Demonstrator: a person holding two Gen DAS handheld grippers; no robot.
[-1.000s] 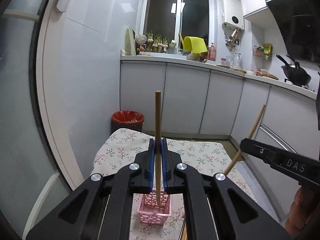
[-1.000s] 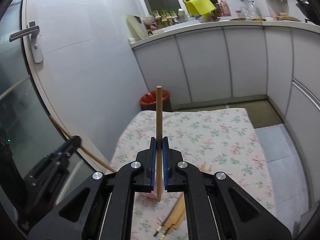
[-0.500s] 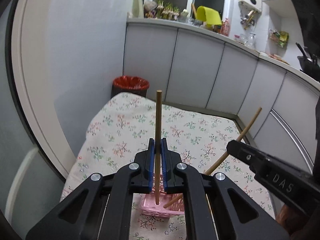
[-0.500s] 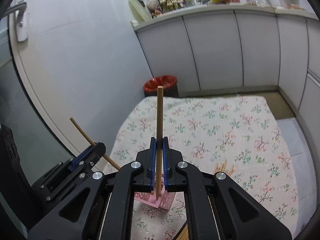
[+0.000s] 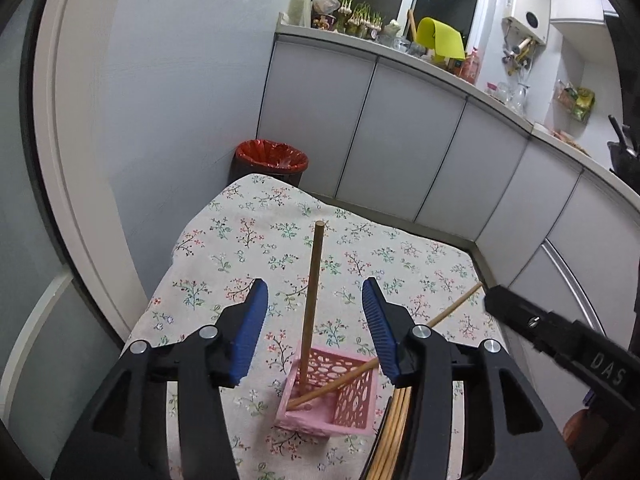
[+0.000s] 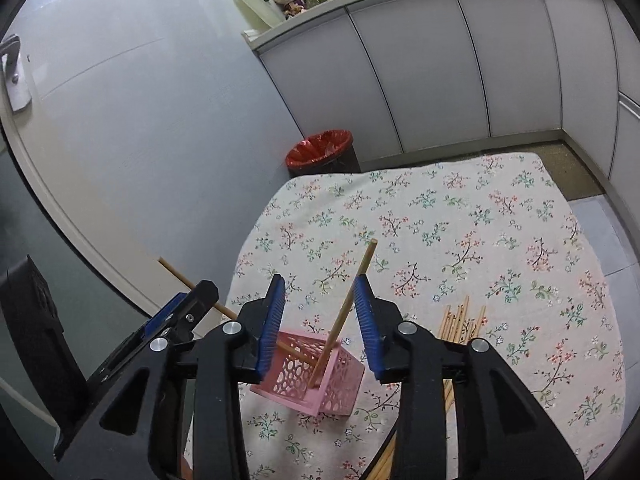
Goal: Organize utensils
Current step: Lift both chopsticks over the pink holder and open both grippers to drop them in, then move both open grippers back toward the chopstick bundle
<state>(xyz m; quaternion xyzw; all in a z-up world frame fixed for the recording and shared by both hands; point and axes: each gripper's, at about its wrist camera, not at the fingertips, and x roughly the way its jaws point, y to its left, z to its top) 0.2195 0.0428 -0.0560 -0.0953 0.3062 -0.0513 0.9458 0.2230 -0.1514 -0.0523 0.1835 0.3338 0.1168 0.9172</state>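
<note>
Both grippers are hanging right over the pink basket and their jaws have just been opening. The left gripper is letting go of its chopstick, now standing in the basket untouched. Same for the right gripper: its chopstick is leaning loose inside. More chopsticks are lying beside it on the floral cloth, with a red bin sitting beyond.

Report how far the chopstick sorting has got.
Done: two chopsticks stand in the pink basket. In hand: nothing; the left gripper and right gripper have just been opening, and each has a stick standing free between its pads. Left: the loose chopsticks lying on the floral cloth.
</note>
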